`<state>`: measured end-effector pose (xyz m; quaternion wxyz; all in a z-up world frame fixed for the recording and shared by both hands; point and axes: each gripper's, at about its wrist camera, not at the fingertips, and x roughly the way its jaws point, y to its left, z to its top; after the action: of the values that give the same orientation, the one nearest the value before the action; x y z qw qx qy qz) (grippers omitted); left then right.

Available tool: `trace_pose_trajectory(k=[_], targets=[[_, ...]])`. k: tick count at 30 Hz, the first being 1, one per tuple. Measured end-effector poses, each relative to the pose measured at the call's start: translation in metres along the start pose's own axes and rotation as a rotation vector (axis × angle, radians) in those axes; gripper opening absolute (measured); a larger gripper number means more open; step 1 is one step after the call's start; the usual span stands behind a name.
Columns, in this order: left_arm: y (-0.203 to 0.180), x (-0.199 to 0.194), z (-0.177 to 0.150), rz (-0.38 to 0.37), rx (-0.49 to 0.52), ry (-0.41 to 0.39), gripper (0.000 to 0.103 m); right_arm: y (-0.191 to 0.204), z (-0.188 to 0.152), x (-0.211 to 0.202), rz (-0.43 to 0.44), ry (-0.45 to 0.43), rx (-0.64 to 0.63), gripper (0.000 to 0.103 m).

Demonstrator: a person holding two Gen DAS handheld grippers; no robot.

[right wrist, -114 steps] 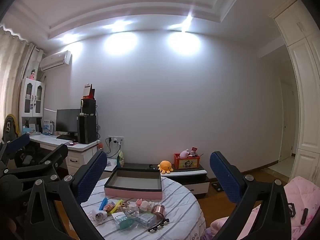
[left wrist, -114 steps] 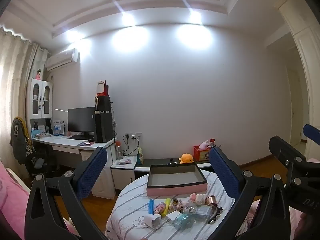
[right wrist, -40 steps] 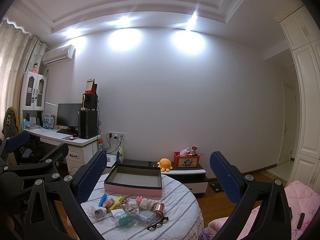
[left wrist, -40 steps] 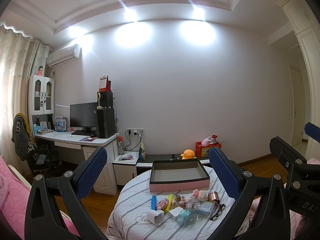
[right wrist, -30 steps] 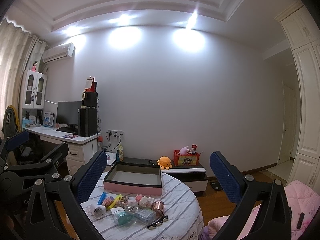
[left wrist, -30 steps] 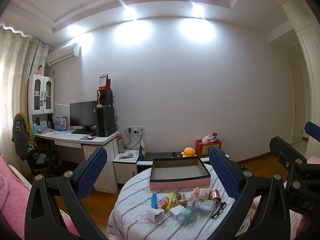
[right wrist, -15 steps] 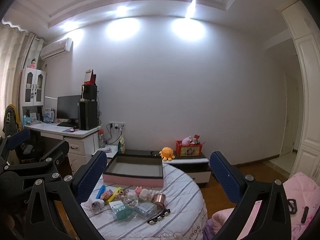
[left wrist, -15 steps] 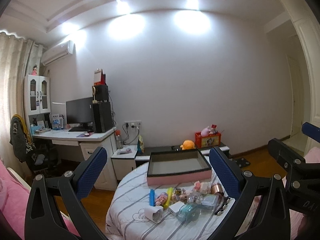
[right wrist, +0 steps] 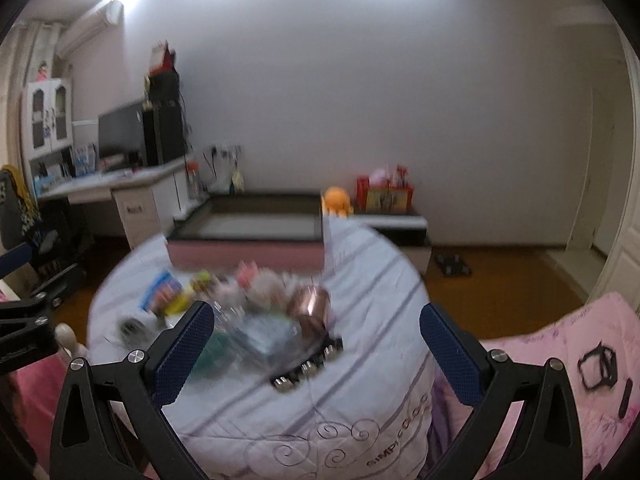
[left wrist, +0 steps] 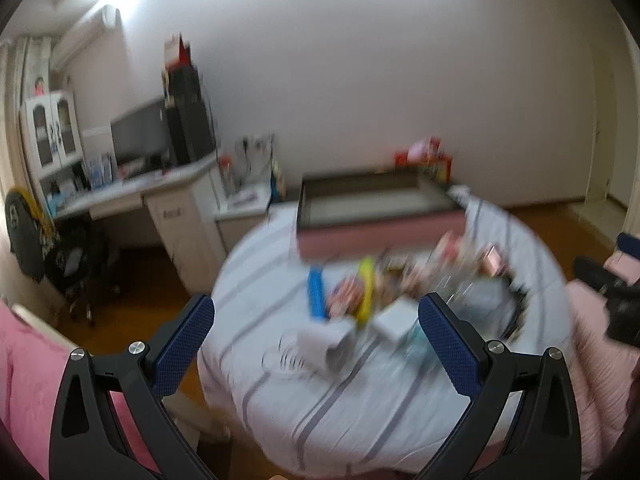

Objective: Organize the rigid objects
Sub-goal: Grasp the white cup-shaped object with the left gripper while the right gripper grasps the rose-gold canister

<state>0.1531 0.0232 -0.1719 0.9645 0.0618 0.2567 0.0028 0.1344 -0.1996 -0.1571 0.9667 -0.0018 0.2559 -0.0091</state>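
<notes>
Both views are motion-blurred. A round table [left wrist: 280, 264] with a striped grey cloth carries a pink box [left wrist: 376, 236] with a dark rim, open on top, at its far side. In front of the box lies a heap of small objects: a blue stick [left wrist: 316, 292], a yellow piece [left wrist: 365, 288], a white cup [left wrist: 328, 344] on its side, a copper cup [right wrist: 310, 308], a clear case [right wrist: 264, 336] and a black strip with silver caps [right wrist: 308, 366]. My left gripper [left wrist: 316, 336] is open above the near part of the heap. My right gripper [right wrist: 316, 340] is open over the copper cup and black strip.
A white desk [left wrist: 132, 192] with a monitor and black speakers stands left, with a dark chair [left wrist: 68, 256] before it. A low cabinet [right wrist: 396, 224] with a red box and an orange plush sits against the far wall. Pink bedding [right wrist: 560, 344] lies at right.
Both grippers have tilted down and moved closer to the table, so the heap and box look larger and lower in view. Both stay open.
</notes>
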Motion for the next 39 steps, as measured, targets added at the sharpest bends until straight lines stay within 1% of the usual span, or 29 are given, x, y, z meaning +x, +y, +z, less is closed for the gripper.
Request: trace_pose_trajectory(k=[3, 5, 7, 11, 16, 18, 20, 22, 23, 25, 28, 31, 33, 34, 36, 39], targets=[[0.006, 0.024, -0.019, 0.008, -0.005, 0.072, 0.103, -0.007, -0.012, 0.02, 0.003, 0.051, 0.011, 0.103], [0.008, 0.042, -0.031, -0.005, 0.001, 0.126, 0.103, -0.01, -0.019, 0.031, 0.0, 0.084, 0.011, 0.103], [0.009, 0.057, -0.039, -0.014, 0.001, 0.156, 0.103, -0.012, -0.025, 0.038, 0.001, 0.112, 0.005, 0.103], [0.008, 0.08, -0.046, -0.053, 0.005, 0.187, 0.103, -0.014, -0.036, 0.057, 0.003, 0.162, -0.007, 0.103], [0.009, 0.098, -0.042, -0.063, 0.009, 0.196, 0.103, -0.016, -0.042, 0.07, 0.021, 0.199, -0.004, 0.103], [0.011, 0.107, -0.041, -0.046, 0.005, 0.202, 0.103, -0.018, -0.042, 0.075, 0.021, 0.21, 0.001, 0.103], [0.013, 0.115, -0.042, -0.068, 0.011, 0.205, 0.103, -0.019, -0.042, 0.08, 0.016, 0.214, -0.001, 0.103], [0.016, 0.123, -0.045, -0.081, -0.006, 0.233, 0.103, -0.02, -0.041, 0.082, 0.01, 0.215, -0.002, 0.103], [0.018, 0.13, -0.049, -0.094, -0.023, 0.267, 0.103, -0.021, -0.041, 0.083, 0.009, 0.215, -0.001, 0.103], [0.026, 0.131, -0.052, -0.129, -0.061, 0.247, 0.103, -0.022, -0.039, 0.087, 0.012, 0.22, -0.001, 0.103], [0.026, 0.132, -0.051, -0.143, -0.056, 0.255, 0.103, -0.024, -0.039, 0.091, 0.009, 0.224, -0.006, 0.103], [0.027, 0.131, -0.05, -0.155, -0.061, 0.241, 0.101, -0.025, -0.04, 0.094, 0.012, 0.232, 0.0, 0.103], [0.028, 0.127, -0.049, -0.175, -0.077, 0.228, 0.099, -0.026, -0.04, 0.096, 0.013, 0.239, 0.001, 0.103], [0.03, 0.124, -0.048, -0.202, -0.092, 0.22, 0.101, -0.026, -0.041, 0.097, 0.011, 0.24, 0.0, 0.103], [0.032, 0.119, -0.05, -0.234, -0.103, 0.206, 0.103, -0.026, -0.041, 0.098, 0.014, 0.244, -0.003, 0.103], [0.038, 0.119, -0.05, -0.24, -0.124, 0.205, 0.103, -0.028, -0.041, 0.099, 0.014, 0.246, -0.004, 0.103]])
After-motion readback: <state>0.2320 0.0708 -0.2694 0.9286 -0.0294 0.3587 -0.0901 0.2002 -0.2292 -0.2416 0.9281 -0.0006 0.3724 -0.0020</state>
